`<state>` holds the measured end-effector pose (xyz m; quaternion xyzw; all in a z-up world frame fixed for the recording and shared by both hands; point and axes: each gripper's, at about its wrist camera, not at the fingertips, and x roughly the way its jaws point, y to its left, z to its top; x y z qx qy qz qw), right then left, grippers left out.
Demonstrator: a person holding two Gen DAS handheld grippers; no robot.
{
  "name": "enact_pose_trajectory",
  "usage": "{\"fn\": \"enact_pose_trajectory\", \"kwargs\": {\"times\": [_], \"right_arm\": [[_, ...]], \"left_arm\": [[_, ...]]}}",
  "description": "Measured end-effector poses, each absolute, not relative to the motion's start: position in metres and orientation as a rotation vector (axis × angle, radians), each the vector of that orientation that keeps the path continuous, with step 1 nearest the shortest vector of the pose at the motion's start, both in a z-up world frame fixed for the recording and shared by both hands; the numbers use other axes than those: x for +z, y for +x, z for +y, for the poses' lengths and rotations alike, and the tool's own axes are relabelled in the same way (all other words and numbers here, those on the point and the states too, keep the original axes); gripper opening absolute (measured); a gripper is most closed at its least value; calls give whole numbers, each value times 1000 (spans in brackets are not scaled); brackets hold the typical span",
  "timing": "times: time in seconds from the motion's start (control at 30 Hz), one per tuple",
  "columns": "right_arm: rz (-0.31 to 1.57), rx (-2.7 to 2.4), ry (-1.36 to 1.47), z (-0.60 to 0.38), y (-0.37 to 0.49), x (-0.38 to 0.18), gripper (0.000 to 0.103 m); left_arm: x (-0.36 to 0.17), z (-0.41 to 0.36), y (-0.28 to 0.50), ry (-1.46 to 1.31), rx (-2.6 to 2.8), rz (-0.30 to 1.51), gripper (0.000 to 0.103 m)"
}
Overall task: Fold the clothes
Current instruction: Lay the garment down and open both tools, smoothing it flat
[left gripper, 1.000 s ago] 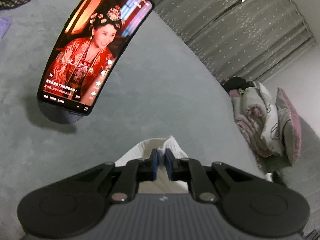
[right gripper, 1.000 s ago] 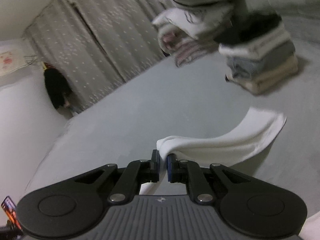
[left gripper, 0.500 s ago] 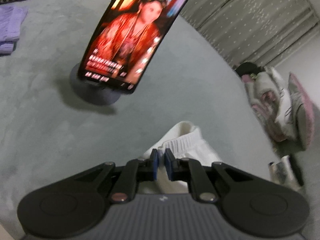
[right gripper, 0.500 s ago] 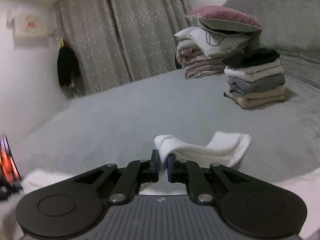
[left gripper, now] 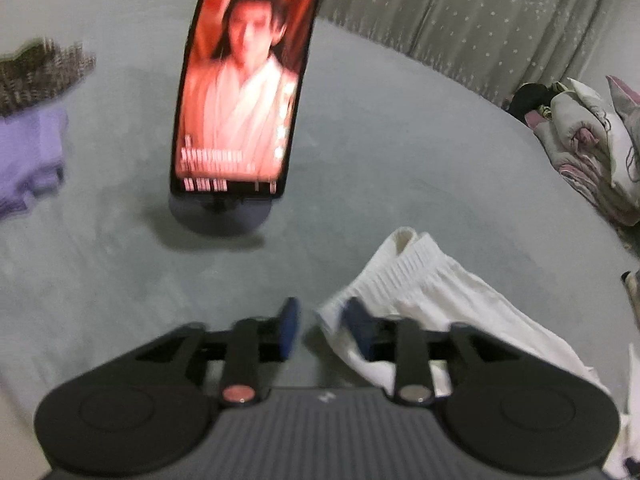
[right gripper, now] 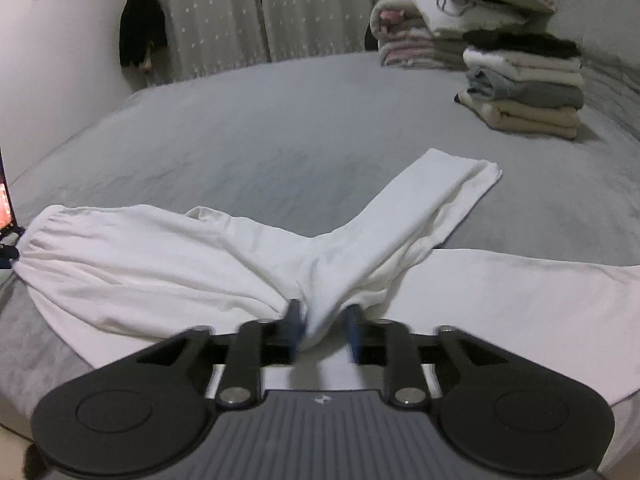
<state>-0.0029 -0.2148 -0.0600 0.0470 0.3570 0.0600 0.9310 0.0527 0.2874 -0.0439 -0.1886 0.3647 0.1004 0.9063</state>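
Note:
White trousers (right gripper: 168, 264) lie spread on the grey bed, waistband to the left, one leg (right gripper: 432, 196) bent back toward the far right. In the left wrist view the elastic waistband (left gripper: 416, 268) lies just right of my left gripper (left gripper: 320, 322), which is open, its right pad against the cloth edge. My right gripper (right gripper: 324, 326) is open, with a fold of the trousers' crotch lying loose between its pads.
A phone (left gripper: 244, 80) on a round stand plays a video ahead of the left gripper. A purple garment (left gripper: 28, 160) and a checked one (left gripper: 40, 68) lie to its left. A stack of folded clothes (right gripper: 524, 84) and bedding with a pillow (right gripper: 448, 8) sit far right.
Both grippers have opened and let go of the white trousers, which have dropped onto the bed. Both views have swung lower toward the bed.

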Motion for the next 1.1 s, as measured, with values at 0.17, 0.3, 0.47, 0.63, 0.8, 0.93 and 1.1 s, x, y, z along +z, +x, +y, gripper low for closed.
{"fn": "enact_pose_trajectory", "kwargs": {"times": [0.17, 0.3, 0.47, 0.63, 0.8, 0.93, 1.1], "right_arm": [[773, 193, 199, -241, 0, -39, 43], [785, 259, 272, -246, 13, -29, 45], [812, 355, 341, -243, 42, -23, 46], [941, 496, 436, -234, 100, -42, 46], [1155, 649, 689, -232, 159, -86, 46], [1210, 677, 793, -222, 182, -106, 46], [1238, 727, 822, -201, 201, -114, 46]], "left_arm": [[-14, 273, 39, -305, 189, 690, 56], [-5, 250, 37, -253, 125, 679, 76], [-8, 214, 45, -195, 37, 714, 82], [-23, 175, 50, -138, -61, 738, 82], [-51, 152, 50, -53, -103, 765, 82], [-67, 145, 36, -9, -106, 743, 85], [-75, 140, 22, 25, -107, 691, 86]]}}
